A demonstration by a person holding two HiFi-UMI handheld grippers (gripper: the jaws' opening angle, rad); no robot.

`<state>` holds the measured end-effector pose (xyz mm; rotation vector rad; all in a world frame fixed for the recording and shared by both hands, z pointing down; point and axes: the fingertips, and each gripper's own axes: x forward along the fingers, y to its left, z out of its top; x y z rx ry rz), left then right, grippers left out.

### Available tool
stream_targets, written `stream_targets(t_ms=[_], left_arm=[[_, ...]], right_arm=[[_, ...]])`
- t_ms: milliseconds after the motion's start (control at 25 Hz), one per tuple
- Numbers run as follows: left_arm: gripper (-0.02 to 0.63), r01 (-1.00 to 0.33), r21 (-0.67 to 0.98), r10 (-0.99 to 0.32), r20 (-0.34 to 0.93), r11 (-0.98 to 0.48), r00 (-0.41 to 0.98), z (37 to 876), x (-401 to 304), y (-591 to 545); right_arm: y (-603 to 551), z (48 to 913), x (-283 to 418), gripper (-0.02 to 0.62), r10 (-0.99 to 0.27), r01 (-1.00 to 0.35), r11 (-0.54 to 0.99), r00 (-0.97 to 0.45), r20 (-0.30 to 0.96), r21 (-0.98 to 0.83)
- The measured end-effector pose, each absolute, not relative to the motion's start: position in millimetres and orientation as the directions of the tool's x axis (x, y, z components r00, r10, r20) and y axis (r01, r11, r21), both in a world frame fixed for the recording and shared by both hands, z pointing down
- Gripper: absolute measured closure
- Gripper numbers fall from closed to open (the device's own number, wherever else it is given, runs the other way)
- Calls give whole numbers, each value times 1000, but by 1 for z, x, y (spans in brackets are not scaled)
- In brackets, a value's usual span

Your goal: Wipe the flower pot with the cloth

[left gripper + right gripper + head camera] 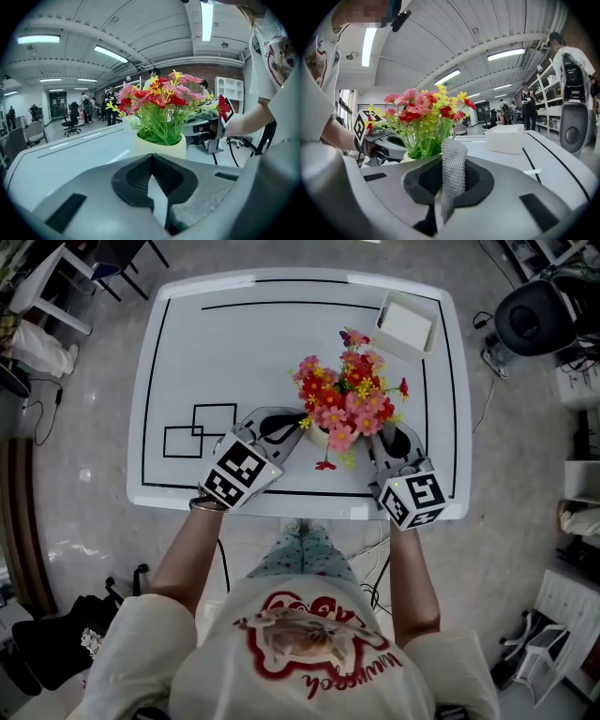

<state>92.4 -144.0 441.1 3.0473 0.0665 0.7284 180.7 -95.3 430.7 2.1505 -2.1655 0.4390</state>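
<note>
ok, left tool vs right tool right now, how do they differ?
Load: the right tool is shut on a grey mesh cloth that stands up between its jaws, while the left tool has its jaws together on nothing.
Side: in the head view the left tool sits left of the flower pot, and the right tool sits to its right.
Shared: both are closed and point at the pot from close by.
</note>
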Motion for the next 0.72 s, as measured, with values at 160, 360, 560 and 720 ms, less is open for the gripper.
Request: stream_targets(t_ms=[160,360,560,720], left_arm=[[604,35,24,42,454,-999,890,442,90,-140],[604,50,20,53,455,-999,889,441,93,-129],[604,29,47,47,444,-998,895,444,95,-121],[604,-4,59,23,441,-998,897,443,95,-120]], right_arm=[[-78,428,164,571,-975,-981,-70,29,221,-180],[-64,426,161,571,-974,-974,-122,81,212,-189],[-55,426,151,571,-974,-973,-135,97,204,-185],[-53,426,137,571,-975,-971,-129,87,204,-202]])
